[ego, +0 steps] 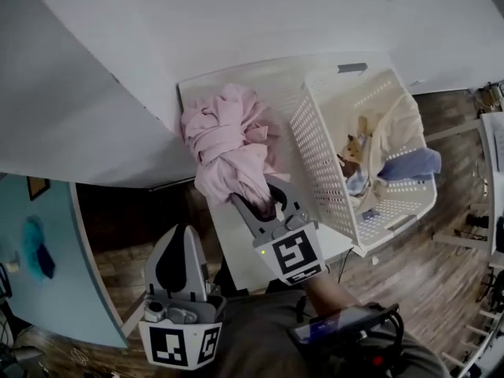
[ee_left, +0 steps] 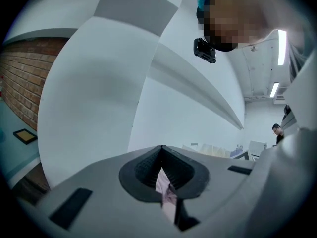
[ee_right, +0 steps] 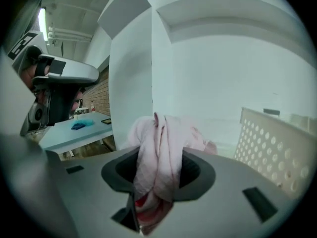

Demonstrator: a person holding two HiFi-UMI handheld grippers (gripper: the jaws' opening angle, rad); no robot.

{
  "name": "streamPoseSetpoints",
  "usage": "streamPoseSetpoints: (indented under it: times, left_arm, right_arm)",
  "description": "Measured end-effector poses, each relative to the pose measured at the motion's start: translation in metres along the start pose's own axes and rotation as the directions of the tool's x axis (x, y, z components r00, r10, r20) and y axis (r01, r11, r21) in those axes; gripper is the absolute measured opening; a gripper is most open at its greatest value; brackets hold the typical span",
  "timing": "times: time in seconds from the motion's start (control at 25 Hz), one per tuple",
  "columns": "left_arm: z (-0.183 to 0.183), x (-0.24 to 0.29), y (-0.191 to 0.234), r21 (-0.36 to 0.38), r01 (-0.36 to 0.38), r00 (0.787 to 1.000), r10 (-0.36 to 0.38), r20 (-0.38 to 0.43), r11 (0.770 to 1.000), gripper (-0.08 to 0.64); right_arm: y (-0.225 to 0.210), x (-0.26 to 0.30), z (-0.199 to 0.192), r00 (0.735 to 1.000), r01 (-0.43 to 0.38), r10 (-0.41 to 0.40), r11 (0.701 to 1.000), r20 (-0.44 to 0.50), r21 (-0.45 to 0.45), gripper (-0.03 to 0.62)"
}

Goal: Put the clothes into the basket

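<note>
Two grippers in play, both closed on cloth.

- Right gripper (ego: 268, 205): jaws narrow, clamped on a thick twist of the pink garment (ego: 228, 144). In its own view the folds fill the gap between the pads and spill over the top.
- Left gripper (ego: 183, 235): near-left, off the table's left edge. Its jaws are together, pinching a thin strip of pink cloth (ee_left: 164, 186). Cannot tell whether that strip belongs to the same garment.
- Pink garment: bunched in a knot over the left part of the white table (ego: 201, 93), outside the basket. Its right side lies just beside the basket's perforated left wall. Whether it rests on the tabletop or hangs clear cannot be told.
- Basket (ego: 315, 144): white, top open, on the right part of the table, long side running far to near. It already holds a cream cloth (ego: 398, 124) and a blue cloth (ego: 409, 165), piled toward the right wall. The bottom along the left wall looks bare.
- Room: only a narrow strip of table lies left of the basket, and the garment takes most of it. Wooden floor (ego: 409, 282) lies near and right; a white wall (ego: 260, 22) closes the far side.
</note>
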State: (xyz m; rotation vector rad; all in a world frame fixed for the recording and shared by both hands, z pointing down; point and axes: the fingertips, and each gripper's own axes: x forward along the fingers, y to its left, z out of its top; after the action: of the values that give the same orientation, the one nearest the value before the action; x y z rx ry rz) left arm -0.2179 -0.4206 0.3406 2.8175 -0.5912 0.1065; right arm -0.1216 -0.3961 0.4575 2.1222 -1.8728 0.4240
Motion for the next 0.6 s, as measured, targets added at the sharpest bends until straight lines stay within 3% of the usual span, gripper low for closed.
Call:
streamPoseSetpoints:
  times: [0.32,0.6]
  left_arm:
    - [0.054,-0.027,-0.023,0.022,-0.021,0.995,0.018,0.101,1.0,0.008]
    - [0.101,-0.042,-0.05,0.071,-0.01,0.975,-0.006,0.22,0.997,0.008]
  right_arm:
    - [0.0,-0.033,0.08,0.99,-0.01,0.016,0.999,0.139,-0.045,0.167]
    - [-0.013,-0.076,0.156,0.955,0.01,0.005,0.999,0.298,-0.048,0.167]
